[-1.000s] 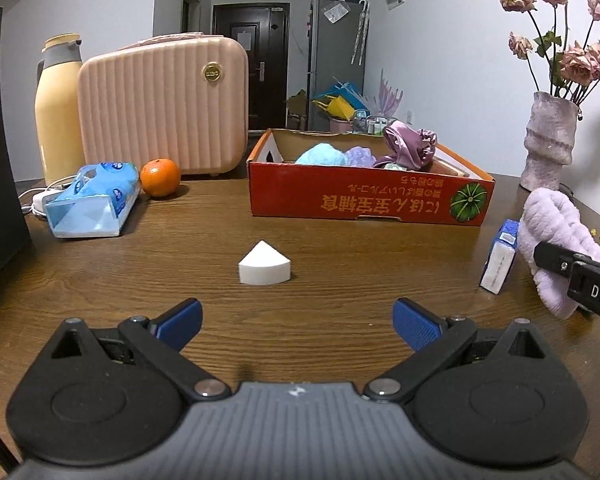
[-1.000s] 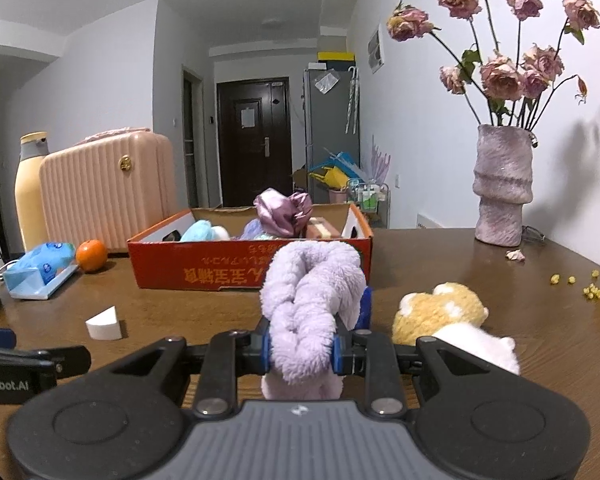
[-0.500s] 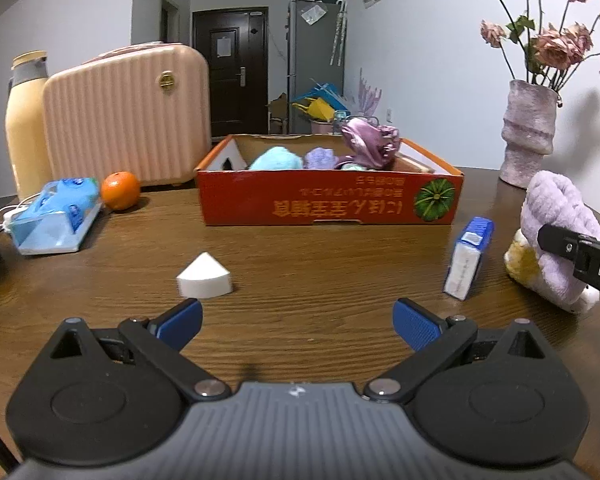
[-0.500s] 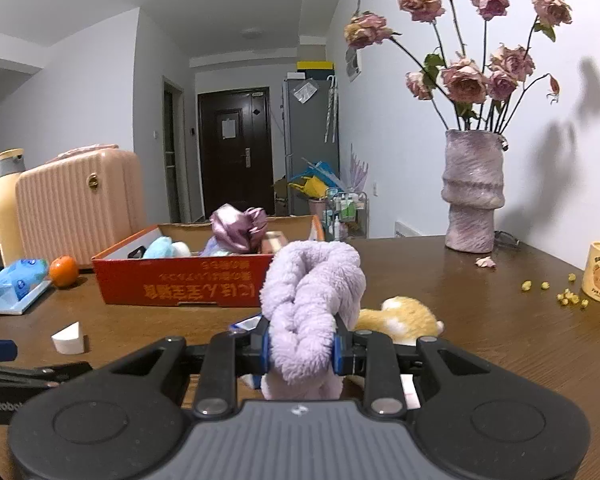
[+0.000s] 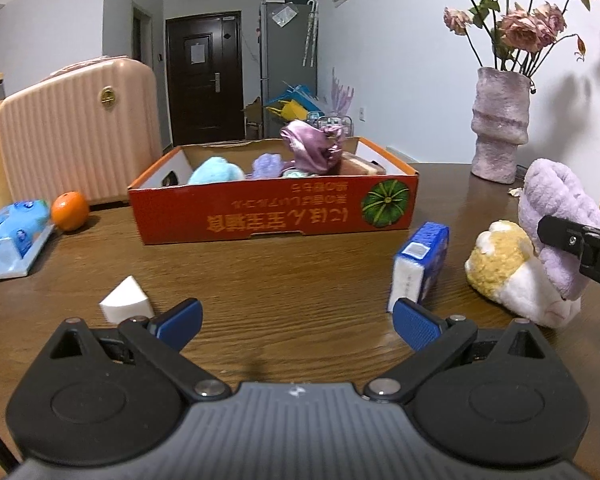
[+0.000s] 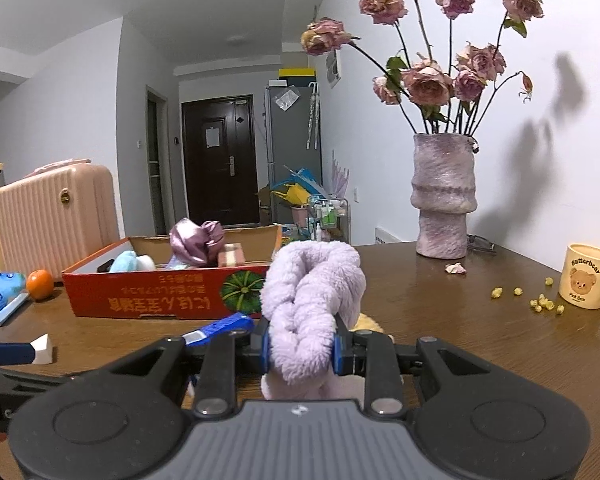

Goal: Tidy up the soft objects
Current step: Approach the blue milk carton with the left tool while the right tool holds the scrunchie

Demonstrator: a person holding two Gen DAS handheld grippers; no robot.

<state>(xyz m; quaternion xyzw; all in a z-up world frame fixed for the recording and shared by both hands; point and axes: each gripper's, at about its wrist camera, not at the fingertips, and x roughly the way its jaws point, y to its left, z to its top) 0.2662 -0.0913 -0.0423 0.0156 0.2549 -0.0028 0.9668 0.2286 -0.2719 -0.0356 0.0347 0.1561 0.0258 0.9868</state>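
My right gripper [image 6: 299, 350] is shut on a fluffy lilac plush loop [image 6: 310, 304], held above the table; it also shows at the right of the left wrist view [image 5: 560, 216]. Under it lies a yellow and white plush toy [image 5: 504, 268]. The red cardboard box [image 5: 276, 216] holds several soft things, among them a blue plush [image 5: 216, 171] and a purple satin scrunchie [image 5: 314, 150]. My left gripper [image 5: 296, 320] is open and empty, low over the table, with a white wedge sponge [image 5: 126, 304] by its left finger.
A blue and white packet [image 5: 420, 264] stands between my grippers. A pink suitcase [image 5: 80, 132], an orange [image 5: 70, 211] and a tissue pack [image 5: 14, 236] are at the left. A vase of roses [image 6: 444, 196], a bear mug [image 6: 588, 276] and scattered crumbs [image 6: 540, 302] are at the right.
Both grippers have shifted right and closer. The sponge has slid left in the left view, and the yellow plush toy has come into sight beneath the lilac loop. Grips are unchanged.
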